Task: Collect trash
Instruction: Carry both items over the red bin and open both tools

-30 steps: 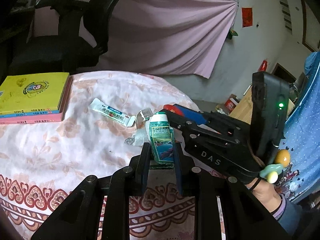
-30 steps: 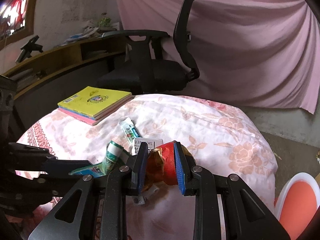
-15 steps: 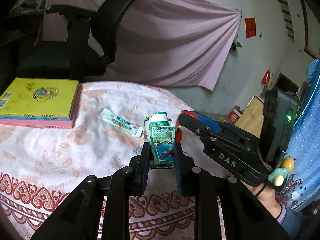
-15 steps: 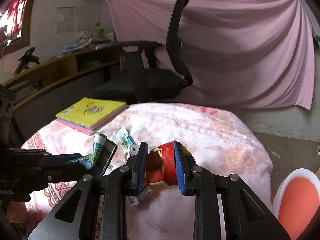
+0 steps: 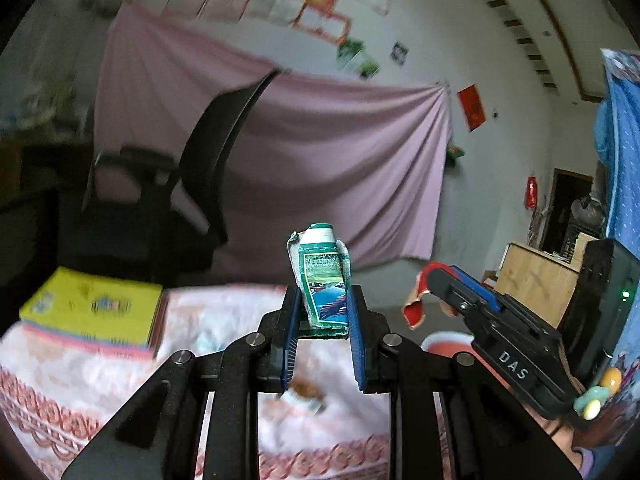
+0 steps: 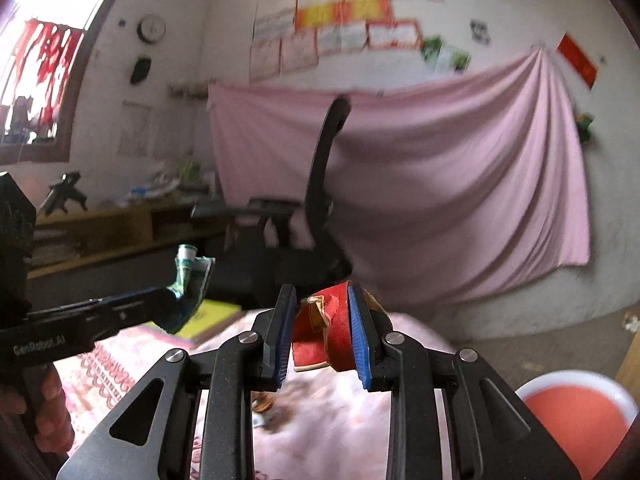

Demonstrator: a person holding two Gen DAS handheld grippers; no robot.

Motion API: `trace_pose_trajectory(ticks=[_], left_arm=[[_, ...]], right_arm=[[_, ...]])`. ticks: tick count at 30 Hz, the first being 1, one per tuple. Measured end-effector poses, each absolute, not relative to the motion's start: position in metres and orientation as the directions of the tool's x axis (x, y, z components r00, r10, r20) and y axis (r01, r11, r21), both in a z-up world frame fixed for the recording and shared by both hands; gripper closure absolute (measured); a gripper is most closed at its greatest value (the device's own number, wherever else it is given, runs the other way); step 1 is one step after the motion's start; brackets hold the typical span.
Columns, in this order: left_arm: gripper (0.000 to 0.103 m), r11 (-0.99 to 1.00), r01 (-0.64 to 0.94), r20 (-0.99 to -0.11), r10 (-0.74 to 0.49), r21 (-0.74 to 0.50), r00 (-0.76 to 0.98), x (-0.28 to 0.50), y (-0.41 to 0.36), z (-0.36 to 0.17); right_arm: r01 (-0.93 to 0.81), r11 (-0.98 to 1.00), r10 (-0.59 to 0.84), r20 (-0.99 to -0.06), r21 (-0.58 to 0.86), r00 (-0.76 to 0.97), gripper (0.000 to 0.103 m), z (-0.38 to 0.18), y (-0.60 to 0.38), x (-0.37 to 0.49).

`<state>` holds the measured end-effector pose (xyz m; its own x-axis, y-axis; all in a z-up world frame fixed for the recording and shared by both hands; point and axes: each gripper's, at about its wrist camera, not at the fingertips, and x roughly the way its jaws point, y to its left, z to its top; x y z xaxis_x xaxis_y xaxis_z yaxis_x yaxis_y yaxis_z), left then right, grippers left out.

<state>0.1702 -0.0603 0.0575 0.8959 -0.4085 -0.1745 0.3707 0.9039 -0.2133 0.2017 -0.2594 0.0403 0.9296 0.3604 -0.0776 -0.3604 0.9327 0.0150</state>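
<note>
Both grippers clamped on trash, raised above the table.

Left gripper (image 5: pixel 322 314) pinches a flattened green toothpaste tube (image 5: pixel 324 276), long axis upright, cap up. Right gripper (image 6: pixel 320 330) grips a crumpled red wrapper (image 6: pixel 326 334). Red-lined bin (image 6: pixel 576 412) sits low to the right, nearer the right gripper; nothing stands between. Scraps (image 6: pixel 262 408) lie on the floral tablecloth (image 5: pixel 80 392); beyond, yellow books (image 5: pixel 92 312), office chair (image 5: pixel 200 184), pink curtain (image 6: pixel 460 184).
</note>
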Motion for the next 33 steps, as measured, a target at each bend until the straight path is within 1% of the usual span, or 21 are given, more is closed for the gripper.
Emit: trace_pose_trajectory(ticks=[3, 7, 11, 15, 19, 22, 27, 29, 33], left_arm=[[0.084, 0.902, 0.403, -0.11, -0.421, -0.155, 0.9, 0.159, -0.083, 0.073], [0.084, 0.884, 0.458, -0.062, -0.464, -0.094, 0.884, 0.153, -0.12, 0.088], [0.084, 0.859, 0.51, -0.054, -0.511, -0.041, 0.858, 0.156, -0.158, 0.093], [0.084, 0.833, 0.552, -0.067, -0.554, -0.04, 0.83, 0.166, -0.187, 0.092], [0.084, 0.808, 0.587, -0.096, -0.589, -0.052, 0.802, 0.172, -0.216, 0.09], [0.084, 0.788, 0.611, -0.136, -0.615, -0.074, 0.777, 0.179, -0.233, 0.087], [0.084, 0.747, 0.648, -0.259, -0.662, -0.151, 0.703, 0.206, -0.262, 0.08], [0.084, 0.74, 0.65, -0.294, -0.669, -0.174, 0.682, 0.216, -0.272, 0.079], [0.084, 0.722, 0.652, -0.342, -0.688, -0.234, 0.64, 0.233, -0.286, 0.078]], right_arm=[[-0.319, 0.947, 0.32, -0.013, 0.017, 0.947, 0.079, 0.05, -0.28, 0.19], [-0.258, 0.966, 0.256, 0.049, 0.03, 0.965, 0.079, 0.058, -0.308, 0.178], [-0.206, 0.977, 0.202, 0.072, 0.052, 0.977, 0.079, 0.061, -0.336, 0.173], [-0.162, 0.984, 0.157, 0.066, 0.076, 0.985, 0.079, 0.061, -0.358, 0.169], [-0.11, 0.988, 0.107, 0.031, 0.105, 0.994, 0.079, 0.058, -0.38, 0.173], [-0.067, 0.99, 0.069, -0.007, 0.124, 0.998, 0.078, 0.056, -0.394, 0.179], [-0.005, 0.983, 0.023, -0.1, 0.182, 0.995, 0.078, 0.046, -0.417, 0.192], [0.022, 0.979, 0.006, -0.137, 0.204, 0.991, 0.078, 0.041, -0.425, 0.197], [0.059, 0.968, -0.014, -0.183, 0.244, 0.983, 0.078, 0.033, -0.442, 0.201]])
